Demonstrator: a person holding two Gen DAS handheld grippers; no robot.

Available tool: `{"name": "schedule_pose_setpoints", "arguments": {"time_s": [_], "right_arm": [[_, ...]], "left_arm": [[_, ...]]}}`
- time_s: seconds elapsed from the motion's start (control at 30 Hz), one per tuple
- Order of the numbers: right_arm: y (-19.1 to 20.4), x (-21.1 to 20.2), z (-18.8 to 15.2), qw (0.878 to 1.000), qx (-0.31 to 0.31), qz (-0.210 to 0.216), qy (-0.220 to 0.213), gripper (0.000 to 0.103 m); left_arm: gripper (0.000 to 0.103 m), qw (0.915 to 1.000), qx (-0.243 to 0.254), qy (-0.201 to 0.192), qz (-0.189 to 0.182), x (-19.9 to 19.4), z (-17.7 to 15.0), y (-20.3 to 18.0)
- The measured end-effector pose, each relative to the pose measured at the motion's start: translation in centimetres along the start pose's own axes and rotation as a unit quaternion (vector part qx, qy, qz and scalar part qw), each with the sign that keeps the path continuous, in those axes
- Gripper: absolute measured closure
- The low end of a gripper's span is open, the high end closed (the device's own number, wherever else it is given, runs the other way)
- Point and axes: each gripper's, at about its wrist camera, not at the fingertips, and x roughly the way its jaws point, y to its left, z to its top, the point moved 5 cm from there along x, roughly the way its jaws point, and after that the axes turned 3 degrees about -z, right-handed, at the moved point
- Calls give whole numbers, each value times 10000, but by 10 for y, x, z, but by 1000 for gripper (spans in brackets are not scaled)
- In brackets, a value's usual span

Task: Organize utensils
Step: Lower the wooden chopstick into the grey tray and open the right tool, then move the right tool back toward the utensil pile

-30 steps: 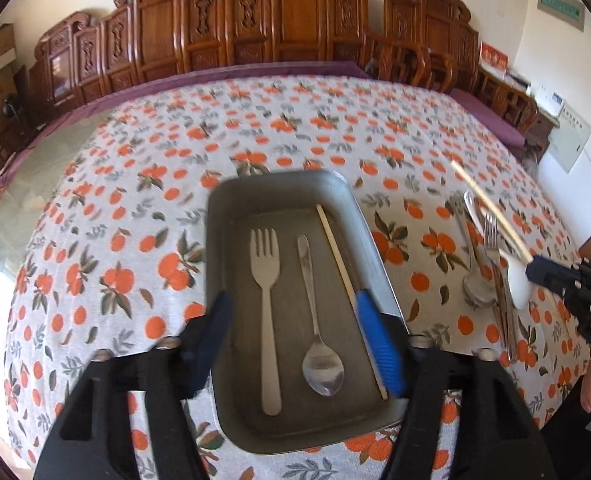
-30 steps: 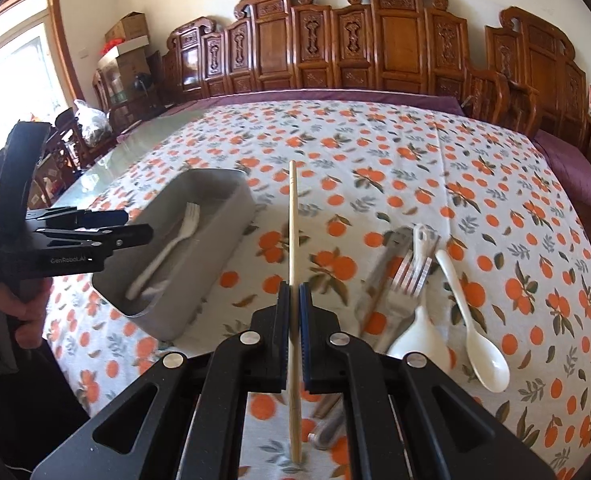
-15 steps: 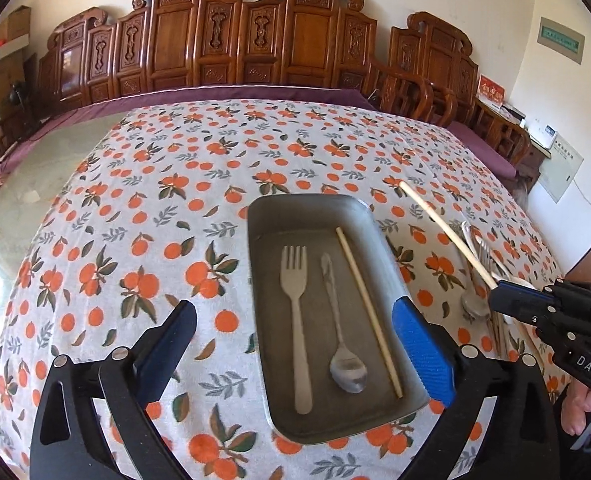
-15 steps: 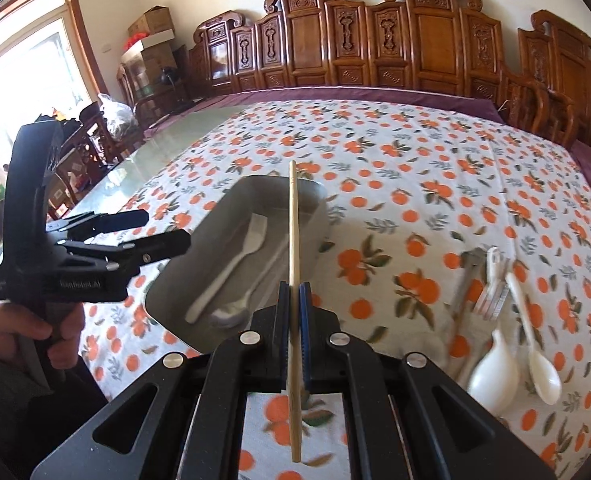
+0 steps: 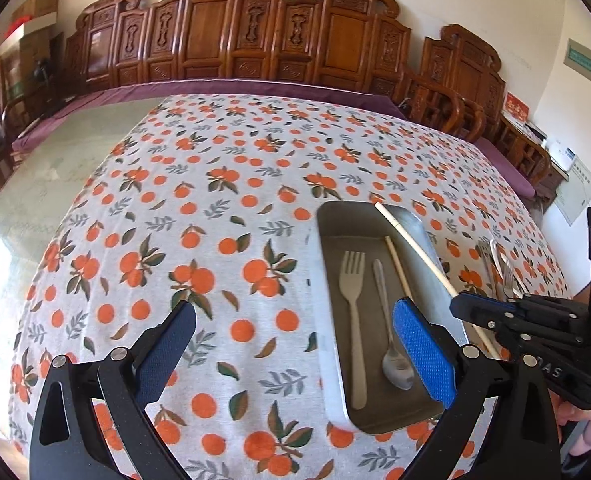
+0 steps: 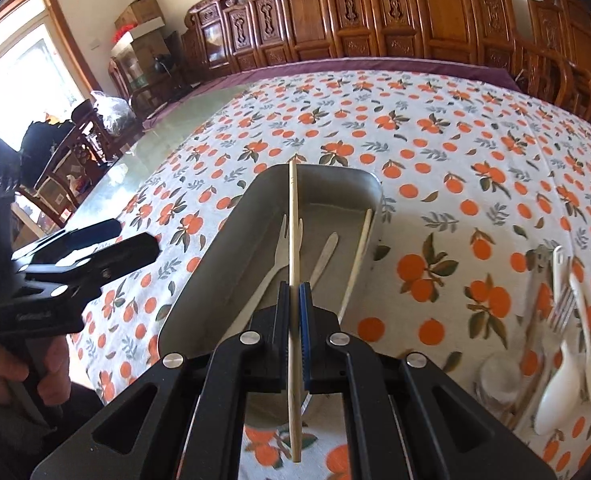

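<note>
A grey metal tray (image 5: pixel 327 224) (image 6: pixel 231 240) lies on the orange-print tablecloth. In it lie a metal fork (image 5: pixel 353 304), a metal spoon (image 5: pixel 391 344) and one wooden chopstick (image 5: pixel 398 266). My right gripper (image 6: pixel 294 292) is shut on a second wooden chopstick (image 6: pixel 294 220) and holds it above the tray, lengthwise along it. The same gripper (image 5: pixel 461 306) and held chopstick (image 5: pixel 415 246) show in the left wrist view. My left gripper (image 5: pixel 291 344) is open and empty, above the cloth at the tray's left side; it also shows in the right wrist view (image 6: pixel 107 240).
Loose utensils lie on the cloth right of the tray: metal forks (image 6: pixel 563 308) and white plastic spoons (image 6: pixel 587 356). Carved wooden chairs (image 5: pixel 255 36) line the far edge of the table. A bare glass strip (image 5: pixel 47 184) runs along the left.
My right gripper has carried the chopstick leftward from the utensil pile to above the tray. My left gripper has moved left off the tray and opened wider.
</note>
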Motion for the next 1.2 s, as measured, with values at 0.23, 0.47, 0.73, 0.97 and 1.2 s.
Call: {"name": "schedule_pose_setpoints", "arguments": {"time_s": [0.23, 0.47, 0.73, 0.97, 1.2], "right_arm": [[4, 24, 8, 9995, 248, -54, 174, 97], [9, 35, 8, 9994, 283, -38, 216, 94], [5, 17, 0, 10000, 41, 24, -16, 94], [-27, -25, -9, 9991, -75, -205, -355, 94], [-84, -74, -28, 9954, -164, -735, -591, 94]], "left_arm": [[8, 9999, -77, -53, 72, -3, 1, 9], [8, 9997, -120, -42, 194, 0, 0, 13], [8, 9997, -35, -121, 187, -3, 1, 7], [8, 9995, 1, -283, 106, -9, 3, -4], [8, 9985, 406, -310, 189, -15, 1, -30]]}}
